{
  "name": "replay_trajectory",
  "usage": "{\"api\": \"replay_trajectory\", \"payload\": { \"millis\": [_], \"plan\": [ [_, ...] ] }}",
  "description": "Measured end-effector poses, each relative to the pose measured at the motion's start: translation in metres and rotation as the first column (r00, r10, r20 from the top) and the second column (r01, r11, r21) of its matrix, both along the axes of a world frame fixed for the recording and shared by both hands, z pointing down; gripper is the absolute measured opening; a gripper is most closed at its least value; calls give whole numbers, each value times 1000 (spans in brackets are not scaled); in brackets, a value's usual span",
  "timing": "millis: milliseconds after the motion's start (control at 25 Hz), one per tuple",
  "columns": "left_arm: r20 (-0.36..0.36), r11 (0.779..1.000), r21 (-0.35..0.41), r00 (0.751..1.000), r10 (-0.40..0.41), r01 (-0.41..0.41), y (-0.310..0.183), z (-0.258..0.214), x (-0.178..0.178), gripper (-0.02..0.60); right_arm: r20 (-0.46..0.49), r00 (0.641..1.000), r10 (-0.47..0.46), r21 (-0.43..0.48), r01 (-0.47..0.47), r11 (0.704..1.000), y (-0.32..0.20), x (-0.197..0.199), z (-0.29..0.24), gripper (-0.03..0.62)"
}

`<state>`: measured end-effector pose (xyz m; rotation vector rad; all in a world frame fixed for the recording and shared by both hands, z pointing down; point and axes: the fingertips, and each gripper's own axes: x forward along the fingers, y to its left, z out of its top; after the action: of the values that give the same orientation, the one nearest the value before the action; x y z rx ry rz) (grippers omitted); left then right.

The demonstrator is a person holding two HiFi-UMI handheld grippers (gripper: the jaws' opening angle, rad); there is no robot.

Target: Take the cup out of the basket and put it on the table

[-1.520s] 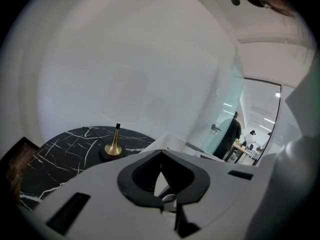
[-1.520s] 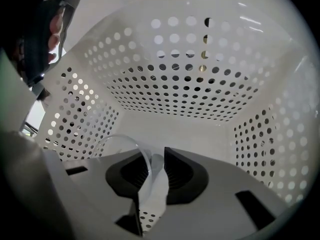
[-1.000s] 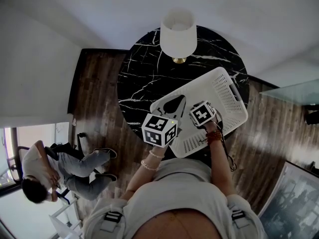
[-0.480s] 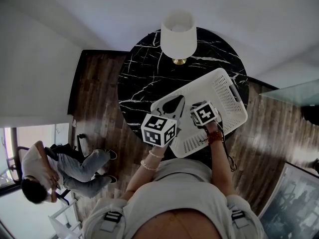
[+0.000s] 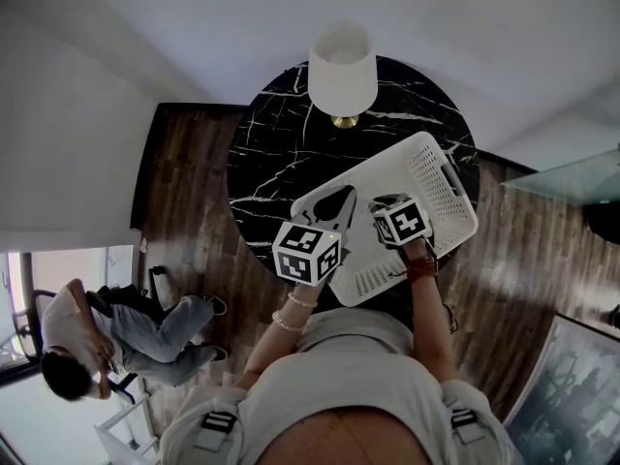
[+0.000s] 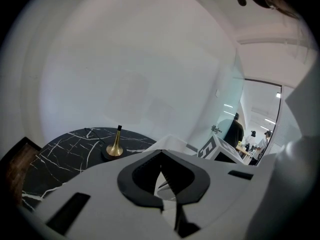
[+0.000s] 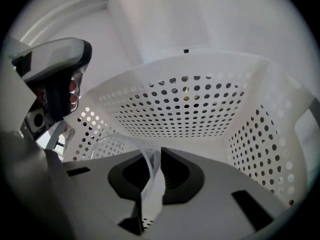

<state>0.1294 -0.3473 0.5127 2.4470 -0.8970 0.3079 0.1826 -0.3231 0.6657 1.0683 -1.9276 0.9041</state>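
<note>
The right gripper (image 7: 152, 156) is clenched on the thin wall of a clear plastic cup (image 7: 149, 186). One pad sits inside the rim and one outside, and the rim curves away to the left. The cup is inside the white perforated basket (image 7: 200, 104), towards its left-hand wall in the right gripper view. Whether it rests on the basket floor or hangs above it cannot be told.

The left gripper (image 6: 161, 155) has its black pads (image 6: 135, 176) tipped together with nothing between them. It is held over the near left end of the basket, beside the right gripper.

Each gripper carries a cube printed with black-and-white square markers. No readable words show anywhere.

The basket lies askew on the right half of a round black marble table (image 5: 281, 153) with white veining. A lamp (image 5: 342, 69) with a white shade and a brass foot stands at the table's far edge, apart from the basket.

The floor (image 5: 184, 182) around the table is dark wood. A seated person (image 5: 107, 327) is off to the lower left in the head view.
</note>
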Motion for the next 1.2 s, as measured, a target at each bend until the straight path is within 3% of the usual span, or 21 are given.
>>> {"api": "replay_trajectory", "payload": {
  "millis": [1200],
  "plan": [
    [14,999,46,1000,18,-18,18,-14,-6,6,87,991,101,186,-116,976,11,4,-78,40]
  ]
}}
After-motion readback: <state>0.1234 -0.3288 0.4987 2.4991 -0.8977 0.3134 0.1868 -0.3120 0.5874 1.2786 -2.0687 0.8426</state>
